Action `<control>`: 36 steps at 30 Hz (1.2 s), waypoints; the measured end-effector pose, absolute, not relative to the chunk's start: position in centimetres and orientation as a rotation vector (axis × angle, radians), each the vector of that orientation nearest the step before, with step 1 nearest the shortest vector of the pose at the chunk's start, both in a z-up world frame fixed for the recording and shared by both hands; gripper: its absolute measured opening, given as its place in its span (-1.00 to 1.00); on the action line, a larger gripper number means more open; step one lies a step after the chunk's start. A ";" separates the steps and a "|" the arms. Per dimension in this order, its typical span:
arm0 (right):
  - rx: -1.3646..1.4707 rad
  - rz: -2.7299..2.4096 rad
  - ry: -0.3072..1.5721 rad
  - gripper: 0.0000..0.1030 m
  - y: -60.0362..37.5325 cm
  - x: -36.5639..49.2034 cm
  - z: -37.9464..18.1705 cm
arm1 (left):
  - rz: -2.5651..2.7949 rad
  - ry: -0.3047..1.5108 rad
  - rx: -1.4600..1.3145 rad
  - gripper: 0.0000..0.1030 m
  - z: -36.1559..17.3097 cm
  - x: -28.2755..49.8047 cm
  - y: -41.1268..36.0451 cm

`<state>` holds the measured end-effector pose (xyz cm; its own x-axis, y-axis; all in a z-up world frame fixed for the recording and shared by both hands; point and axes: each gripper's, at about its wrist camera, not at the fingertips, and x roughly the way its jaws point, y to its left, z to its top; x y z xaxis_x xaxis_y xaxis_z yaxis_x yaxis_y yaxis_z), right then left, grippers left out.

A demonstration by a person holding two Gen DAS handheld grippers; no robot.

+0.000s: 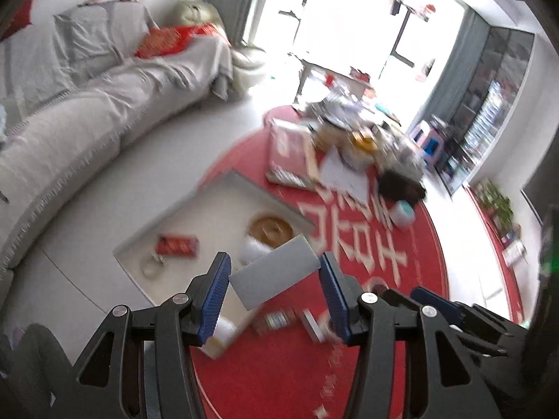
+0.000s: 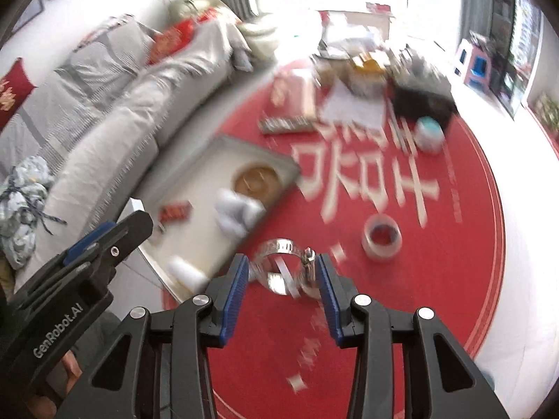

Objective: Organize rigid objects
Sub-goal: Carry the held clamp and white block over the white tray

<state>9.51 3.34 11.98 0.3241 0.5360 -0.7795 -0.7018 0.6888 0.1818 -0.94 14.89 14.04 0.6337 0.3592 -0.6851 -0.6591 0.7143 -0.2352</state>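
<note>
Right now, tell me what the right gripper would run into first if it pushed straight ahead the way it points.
The right gripper already holds a metal hose clamp. Straight ahead lies the red rug, likely near the white tray's corner, where a white crumpled thing sits. Blur leaves depth unsure.

Blown-out daylight from the window [image 1: 353, 17]; motion-blurred, fisheye-curved edges.

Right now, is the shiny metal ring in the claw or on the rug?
In the claw. The metal hose clamp sits between the right gripper's blue pads, above the red rug.
</note>
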 end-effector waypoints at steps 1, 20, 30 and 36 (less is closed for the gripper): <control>-0.196 0.834 0.923 -0.18 4.3 9.8 12.7 | 0.638 0.649 -0.496 0.08 14.3 -0.8 15.8; -0.422 0.828 1.087 -0.10 12.1 13.7 2.7 | 0.817 0.804 -0.545 0.08 6.2 1.9 24.6; -0.540 0.838 1.203 0.12 13.9 15.9 -5.9 | 0.800 0.857 -0.529 0.08 4.3 3.1 25.0; -0.585 0.827 1.124 0.27 14.7 15.9 -6.2 | 0.798 0.879 -0.530 0.08 3.5 3.5 25.4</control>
